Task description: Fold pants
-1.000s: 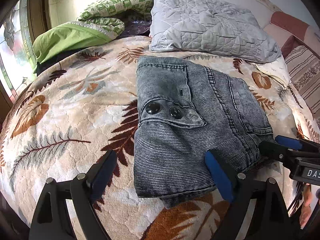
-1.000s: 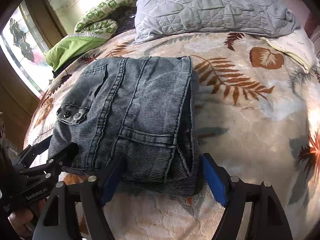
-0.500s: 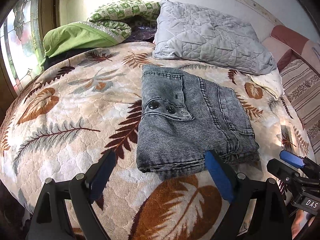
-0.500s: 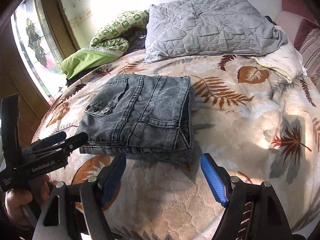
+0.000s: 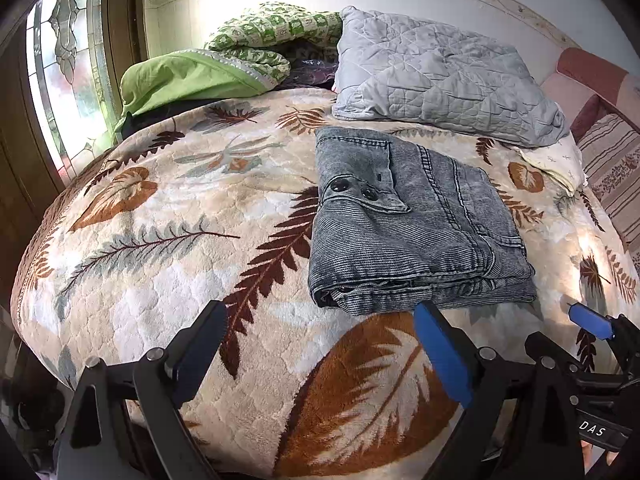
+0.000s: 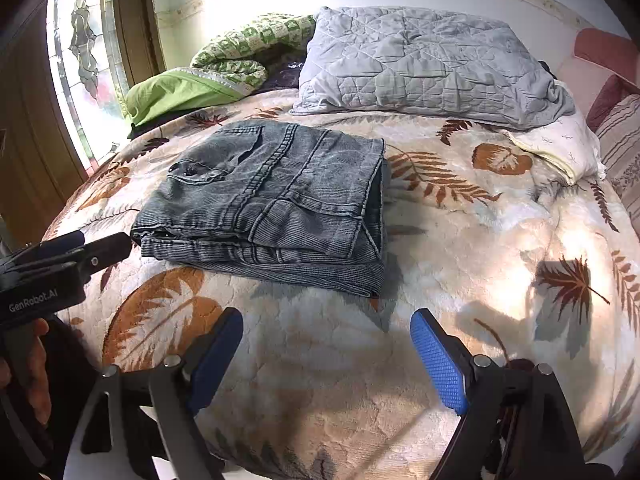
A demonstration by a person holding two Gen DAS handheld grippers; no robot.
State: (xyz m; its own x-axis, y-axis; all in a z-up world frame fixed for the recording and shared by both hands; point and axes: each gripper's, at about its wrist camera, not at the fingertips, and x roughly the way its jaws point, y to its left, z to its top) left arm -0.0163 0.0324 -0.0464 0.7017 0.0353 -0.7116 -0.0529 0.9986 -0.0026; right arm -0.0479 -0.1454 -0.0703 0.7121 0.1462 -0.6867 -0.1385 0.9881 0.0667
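The pants (image 5: 416,232) lie folded into a thick grey-denim stack on the bed (image 5: 168,264), which is covered by a cream blanket printed with brown and grey leaves. Taking the pants as the landmark: a flap with two dark buttons (image 5: 352,190) sits on their top layer toward the window side, and the stacked fold edges face the grippers.

The left gripper (image 5: 320,354) hovers in front of the near edge of the pants, apart from them. Its jaws are spread wide, with only blanket between the blue pads. The right gripper (image 6: 326,362) also hovers in front of the pants, off toward their corner away from the window, and does not touch them. Its jaws are opening, and nothing is between them but blanket. In the right wrist view the left gripper (image 6: 102,246) reaches in from the window side, its tips just beside the near corner of the pants; a hand (image 6: 28,364) holds its handle.

Behind the pants a grey quilted pillow (image 5: 440,76) leans at the head of the bed. Behind them on the window side are a green pillow (image 5: 180,80) and a green-and-white patterned cover (image 5: 272,32). A cream cloth (image 5: 556,160) lies on the far side from the window, beside a striped cushion (image 5: 612,172). No container shows in either view.
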